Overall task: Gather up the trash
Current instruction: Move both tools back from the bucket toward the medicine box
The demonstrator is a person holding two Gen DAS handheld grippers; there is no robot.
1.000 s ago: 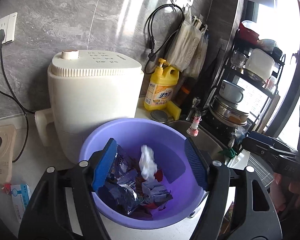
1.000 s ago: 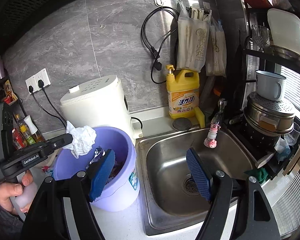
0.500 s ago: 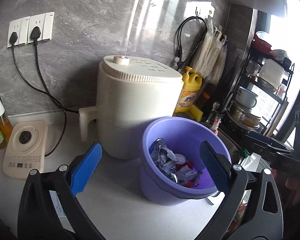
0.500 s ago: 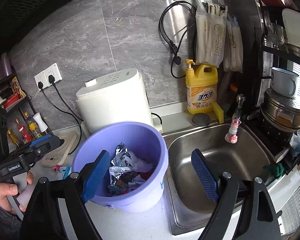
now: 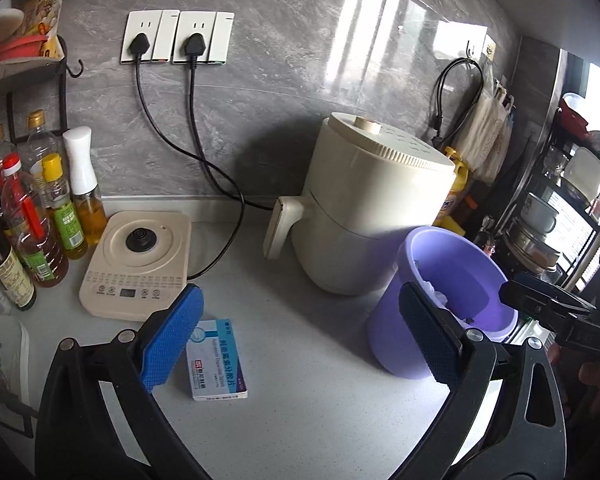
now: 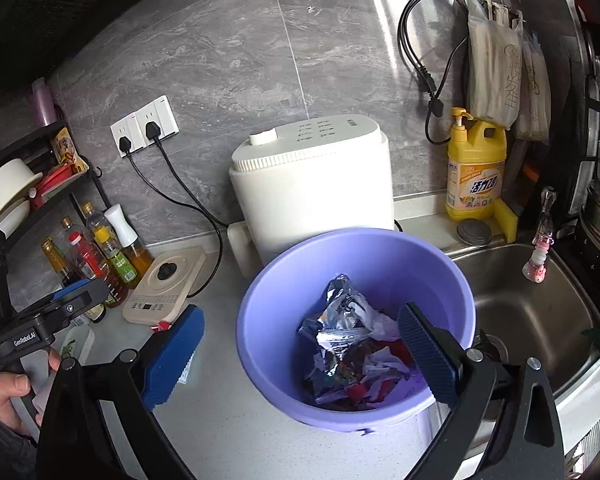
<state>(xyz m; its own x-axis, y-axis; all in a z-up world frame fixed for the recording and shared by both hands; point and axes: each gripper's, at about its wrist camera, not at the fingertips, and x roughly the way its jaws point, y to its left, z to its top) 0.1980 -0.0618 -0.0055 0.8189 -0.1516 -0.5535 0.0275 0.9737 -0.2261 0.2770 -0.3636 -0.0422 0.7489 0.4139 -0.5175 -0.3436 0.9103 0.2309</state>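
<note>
The left gripper [image 5: 300, 340] has swung away from the purple bin [image 5: 440, 300] toward the small box [image 5: 217, 360] at lower centre, jaws wide, empty. The right gripper [image 6: 300, 354] is opening, empty, above the bin. A skewed grab could skid the flat box away.

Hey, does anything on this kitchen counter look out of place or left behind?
One thing: a small blue-and-white box lies flat on the counter, outside the purple bin where the crumpled trash sits. Nothing looks spilled.

left gripper [image 5: 300, 344] wide, right gripper [image 6: 300, 354] opening, seemingly empty
</note>
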